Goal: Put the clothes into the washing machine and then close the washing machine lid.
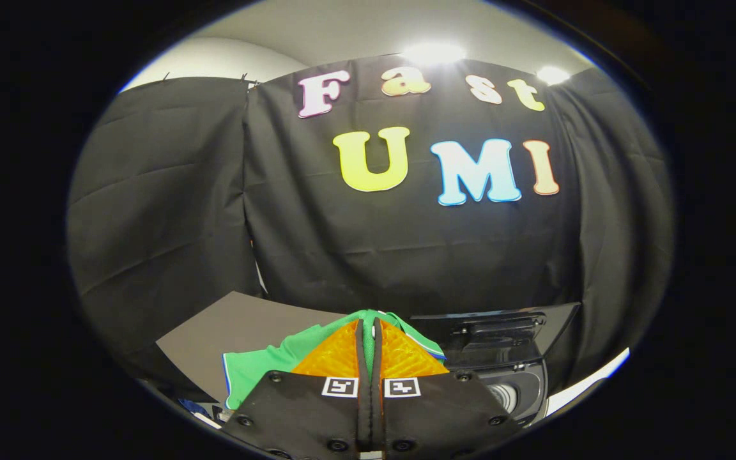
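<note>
Pinching green garment (259, 364) w/ gripper (368, 329) fingers pressed together, washing machine (508, 364) lid up nearby.

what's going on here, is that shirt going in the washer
A person-held gripper has its jaws closed together, pinching a green garment that hangs from them above a grey table. Just beyond and to the side sits the washing machine with its lid standing open. The garment is lifted but not yet inside the machine.
</note>
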A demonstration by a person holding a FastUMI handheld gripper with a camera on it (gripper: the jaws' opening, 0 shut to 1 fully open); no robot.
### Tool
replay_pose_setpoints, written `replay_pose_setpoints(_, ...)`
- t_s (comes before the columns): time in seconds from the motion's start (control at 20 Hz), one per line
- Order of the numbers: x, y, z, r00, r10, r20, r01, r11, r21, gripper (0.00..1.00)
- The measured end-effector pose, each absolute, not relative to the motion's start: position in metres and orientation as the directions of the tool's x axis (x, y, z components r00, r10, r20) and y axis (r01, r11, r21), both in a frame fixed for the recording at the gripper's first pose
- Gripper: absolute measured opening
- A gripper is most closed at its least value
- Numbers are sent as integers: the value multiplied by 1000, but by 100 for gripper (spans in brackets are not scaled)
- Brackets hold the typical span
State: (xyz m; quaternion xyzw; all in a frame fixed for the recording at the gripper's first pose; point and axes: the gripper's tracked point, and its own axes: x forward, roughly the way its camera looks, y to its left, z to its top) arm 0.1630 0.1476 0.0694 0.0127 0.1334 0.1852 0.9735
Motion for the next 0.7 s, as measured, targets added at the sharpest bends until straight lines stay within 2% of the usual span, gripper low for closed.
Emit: replay_pose_setpoints(0.7,194,43,59,939,249,-238,-239,969,69,1)
